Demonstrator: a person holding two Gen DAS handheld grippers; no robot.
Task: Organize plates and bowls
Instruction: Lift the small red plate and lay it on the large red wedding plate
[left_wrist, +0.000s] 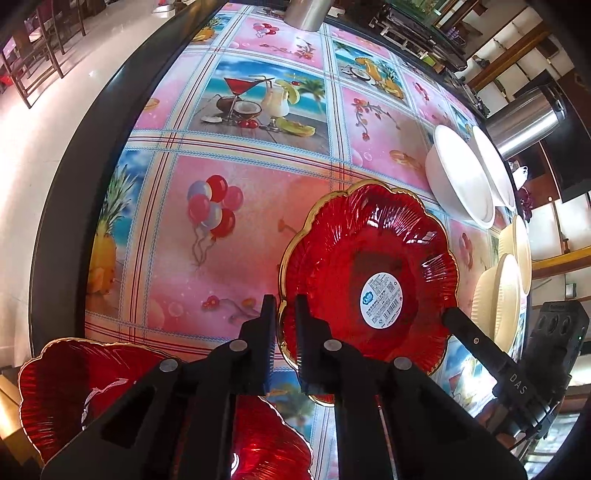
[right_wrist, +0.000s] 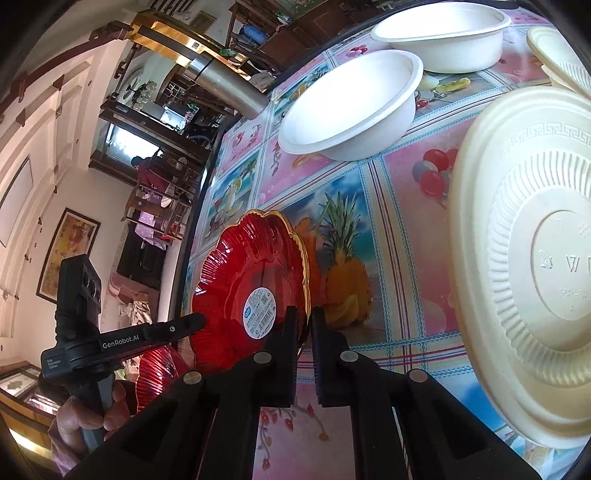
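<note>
We pinch the red scalloped plate (left_wrist: 365, 273) with both tools at once: our left gripper (left_wrist: 286, 306) is clamped on its gold rim at one side, our right gripper (right_wrist: 303, 317) on the opposite edge, so the plate sits steady between them, just over the printed tablecloth (left_wrist: 229, 162), probably for a level lift. Another red plate (left_wrist: 74, 384) lies near the left tool. White bowls (right_wrist: 354, 103) and cream paper plates (right_wrist: 524, 258) crowd the right side.
</note>
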